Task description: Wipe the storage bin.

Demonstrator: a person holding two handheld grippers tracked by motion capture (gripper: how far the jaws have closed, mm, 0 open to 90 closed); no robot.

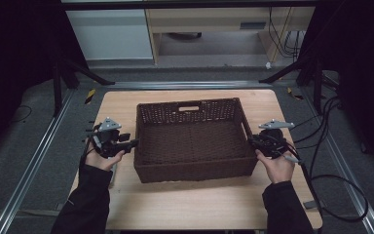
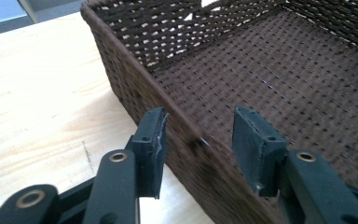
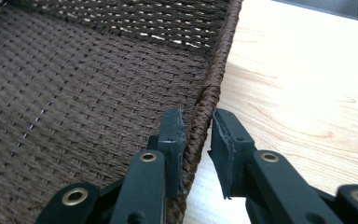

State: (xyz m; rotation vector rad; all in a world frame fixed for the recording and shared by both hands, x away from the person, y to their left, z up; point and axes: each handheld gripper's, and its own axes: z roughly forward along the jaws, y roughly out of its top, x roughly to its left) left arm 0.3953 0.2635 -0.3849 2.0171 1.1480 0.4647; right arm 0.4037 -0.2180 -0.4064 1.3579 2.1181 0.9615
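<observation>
A dark brown woven basket (image 1: 195, 171) sits empty in the middle of the wooden table (image 1: 199, 204). My left gripper (image 1: 135, 143) is at its left wall; in the left gripper view the gripper (image 2: 198, 128) stands open, one jaw outside and one inside the wall (image 2: 121, 79), neither pressing on it. My right gripper (image 1: 250, 140) is at the basket's right wall. In the right gripper view the gripper (image 3: 198, 123) is closed narrowly over the braided rim (image 3: 219, 60), one jaw on each side.
A person's hands and dark sleeves hold both grippers from the near edge. Cables (image 1: 331, 161) trail off the table's right side onto the floor. Metal rails (image 1: 34, 161) and dark stand legs flank the table. Bare tabletop lies in front of the basket.
</observation>
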